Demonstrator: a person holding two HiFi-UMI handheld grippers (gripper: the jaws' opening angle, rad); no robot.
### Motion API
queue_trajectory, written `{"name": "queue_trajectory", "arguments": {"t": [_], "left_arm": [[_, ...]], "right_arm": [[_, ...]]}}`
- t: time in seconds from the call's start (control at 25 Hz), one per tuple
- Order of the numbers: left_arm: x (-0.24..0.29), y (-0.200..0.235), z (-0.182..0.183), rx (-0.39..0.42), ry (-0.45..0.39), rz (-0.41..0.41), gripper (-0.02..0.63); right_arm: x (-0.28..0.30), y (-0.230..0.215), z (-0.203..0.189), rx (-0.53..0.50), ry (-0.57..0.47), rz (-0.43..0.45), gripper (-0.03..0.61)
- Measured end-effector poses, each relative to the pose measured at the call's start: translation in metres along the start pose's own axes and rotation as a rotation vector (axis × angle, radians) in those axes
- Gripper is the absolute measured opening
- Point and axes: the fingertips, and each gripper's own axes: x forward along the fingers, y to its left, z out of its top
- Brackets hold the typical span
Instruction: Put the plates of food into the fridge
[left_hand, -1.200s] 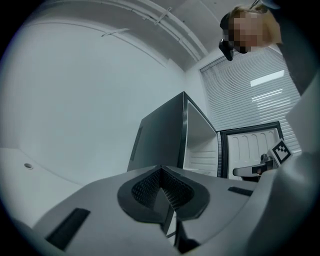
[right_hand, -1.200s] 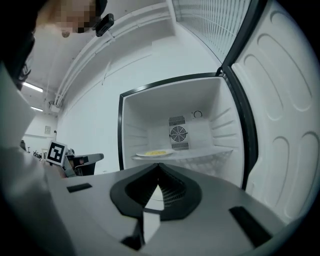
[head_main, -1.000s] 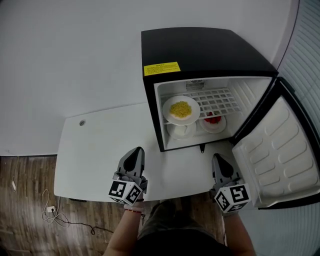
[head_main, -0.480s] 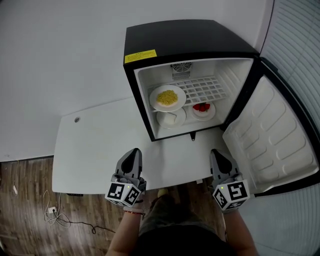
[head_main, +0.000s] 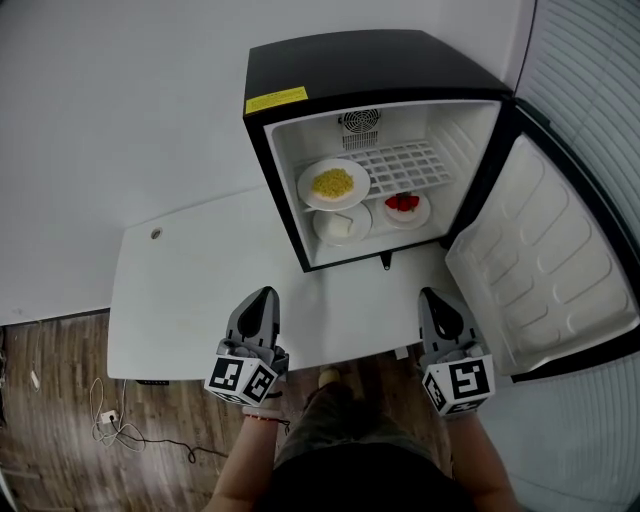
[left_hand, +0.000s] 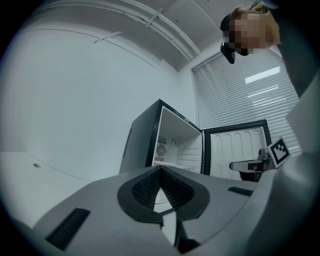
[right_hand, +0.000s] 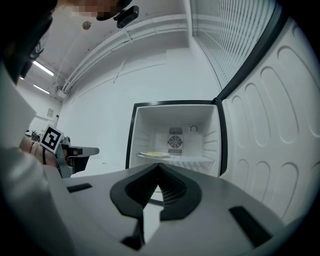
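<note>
A black mini fridge (head_main: 370, 70) stands open on the white table (head_main: 180, 300). A plate of yellow food (head_main: 333, 184) rests on its wire shelf and shows again in the right gripper view (right_hand: 152, 154). Below it sit a plate of white food (head_main: 341, 227) and a plate of red food (head_main: 404, 207). My left gripper (head_main: 265, 293) hovers over the table's front edge, left of the fridge, shut and empty. My right gripper (head_main: 431, 294) hangs in front of the fridge opening, also shut and empty. Both point toward the fridge (left_hand: 172, 145).
The fridge door (head_main: 540, 270) is swung wide to the right, past my right gripper. A small round hole (head_main: 155, 234) marks the table's back left. Wooden floor with a white cable and plug (head_main: 105, 420) lies lower left. Window blinds (head_main: 590, 80) fill the right side.
In the head view the fridge has shifted left and up, and more of its inside shows. Both grippers stay shut and empty and sit slightly lower, over the table's front edge.
</note>
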Motion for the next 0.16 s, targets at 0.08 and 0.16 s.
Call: {"name": "queue_trajectory", "arguments": {"t": [0.08,0.16], "left_arm": [[0.0000,0.0017,0.0042,0.007,-0.006,-0.003,0.006],[-0.0004,0.0033,0.0081,0.013,-0.011,-0.007,0.006]], "right_arm": [[0.0003,0.0005,-0.0023,-0.013,-0.004,-0.004,0.005],[0.0012,0.0013,-0.0051,-0.025,-0.006,-0.009,0.005]]}}
